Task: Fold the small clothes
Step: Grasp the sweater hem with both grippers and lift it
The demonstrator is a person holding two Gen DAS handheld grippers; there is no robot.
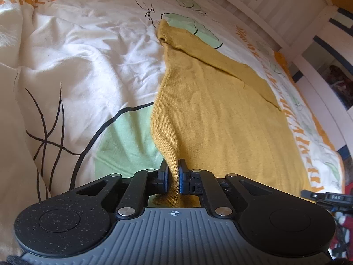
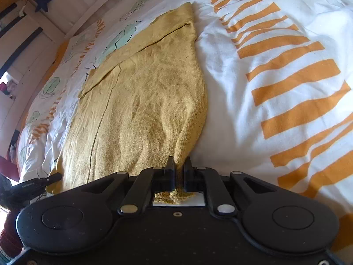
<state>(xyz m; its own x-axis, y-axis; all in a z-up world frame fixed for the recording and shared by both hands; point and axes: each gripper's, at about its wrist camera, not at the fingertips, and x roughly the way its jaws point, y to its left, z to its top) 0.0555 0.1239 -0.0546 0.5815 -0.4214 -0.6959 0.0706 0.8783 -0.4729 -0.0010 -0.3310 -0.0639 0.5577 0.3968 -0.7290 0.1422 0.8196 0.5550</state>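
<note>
A mustard-yellow knitted garment lies spread on a bed, with one sleeve folded across its far part. It also shows in the right wrist view. My left gripper is shut on the garment's near left corner, and the fabric bunches between its fingers. My right gripper is shut on the near right corner in the same way. The tip of the right gripper shows at the right edge of the left wrist view, and the left gripper's tip shows at the left of the right wrist view.
The bed is covered by a white duvet with green leaf shapes, black lines and orange stripes. A white slatted bed frame runs along the far side. A red item sits at the lower left.
</note>
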